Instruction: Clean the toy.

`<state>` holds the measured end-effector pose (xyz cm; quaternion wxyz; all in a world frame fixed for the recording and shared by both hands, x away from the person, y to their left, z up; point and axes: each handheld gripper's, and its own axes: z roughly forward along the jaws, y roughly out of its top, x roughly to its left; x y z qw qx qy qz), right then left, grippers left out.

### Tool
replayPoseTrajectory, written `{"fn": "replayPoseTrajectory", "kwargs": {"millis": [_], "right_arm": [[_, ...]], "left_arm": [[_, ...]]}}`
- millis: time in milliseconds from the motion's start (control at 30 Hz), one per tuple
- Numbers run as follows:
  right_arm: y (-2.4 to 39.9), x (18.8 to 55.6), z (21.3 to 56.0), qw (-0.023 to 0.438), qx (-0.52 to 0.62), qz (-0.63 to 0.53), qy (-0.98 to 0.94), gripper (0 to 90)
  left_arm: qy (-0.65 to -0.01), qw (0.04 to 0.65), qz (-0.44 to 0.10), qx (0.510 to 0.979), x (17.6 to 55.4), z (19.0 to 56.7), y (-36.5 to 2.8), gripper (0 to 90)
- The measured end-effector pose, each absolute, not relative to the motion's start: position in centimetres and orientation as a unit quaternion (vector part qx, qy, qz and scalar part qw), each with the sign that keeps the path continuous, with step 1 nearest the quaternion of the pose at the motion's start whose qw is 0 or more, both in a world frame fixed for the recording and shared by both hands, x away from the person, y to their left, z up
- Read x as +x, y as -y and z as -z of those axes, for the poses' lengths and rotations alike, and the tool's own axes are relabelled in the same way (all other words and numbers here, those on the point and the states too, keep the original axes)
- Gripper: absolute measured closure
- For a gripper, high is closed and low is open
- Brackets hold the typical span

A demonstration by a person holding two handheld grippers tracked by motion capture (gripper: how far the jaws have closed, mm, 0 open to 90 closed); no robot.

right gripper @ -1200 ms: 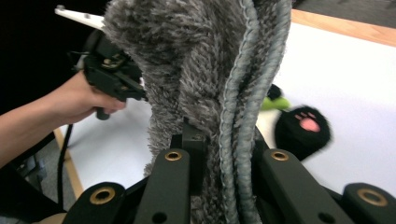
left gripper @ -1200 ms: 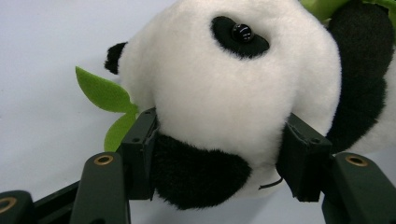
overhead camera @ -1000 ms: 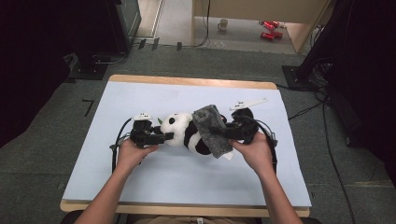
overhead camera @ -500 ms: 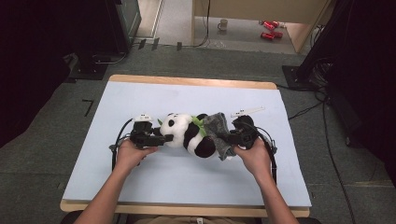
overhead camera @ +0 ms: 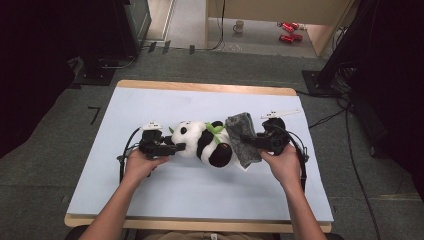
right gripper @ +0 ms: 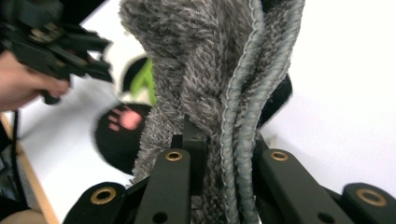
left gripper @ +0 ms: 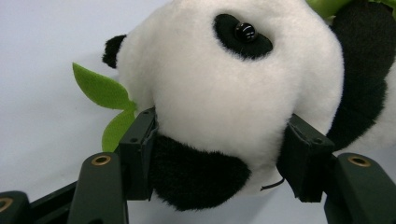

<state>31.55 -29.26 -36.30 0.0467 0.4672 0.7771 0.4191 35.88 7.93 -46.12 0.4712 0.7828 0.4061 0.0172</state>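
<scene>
High view: my left gripper (overhead camera: 176, 147) clamps the plush black-and-white panda (overhead camera: 207, 143) by its head, and my right gripper (overhead camera: 251, 141) pinches the folded grey fuzzy towel (overhead camera: 242, 137) against its body. I judge this a wiping step; next I drag the towel along the fur.

The table (overhead camera: 150, 195) is viewed from above, facing forward and down. The toy panda (overhead camera: 205, 142) is shared, seen close along each gripper's jaws in both gripper views.

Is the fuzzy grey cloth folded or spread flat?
Folded. The fuzzy grey cloth is bunched between the right gripper jaws, with several stitched hems stacked side by side.
</scene>
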Motion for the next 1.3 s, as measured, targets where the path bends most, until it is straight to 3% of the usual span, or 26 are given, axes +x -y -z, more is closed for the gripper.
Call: {"fn": "replayPoseTrajectory", "kwargs": {"millis": [333, 533, 567, 1300], "right_arm": [[26.1, 30.8, 33.9, 0.023, 0.414, -0.453, -0.789, 79.8], [23.4, 31.0, 36.3, -0.005, 0.391, -0.414, -0.822, 79.6], [23.7, 31.4, 37.6, -0.031, 0.403, -0.42, -0.812, 79.7], [26.9, 32.7, 41.8, -0.007, 0.444, -0.411, -0.796, 79.8]], "left_arm": [[-0.405, 0.473, -0.022, 0.782, 35.5, 46.3, -8.0, 38.0], [-0.399, 0.459, -0.027, 0.794, 35.6, 46.1, -8.0, 39.4], [-0.397, 0.456, -0.026, 0.796, 35.6, 46.1, -8.0, 40.0], [-0.395, 0.455, -0.016, 0.798, 35.7, 46.2, -8.2, 40.0]]}}
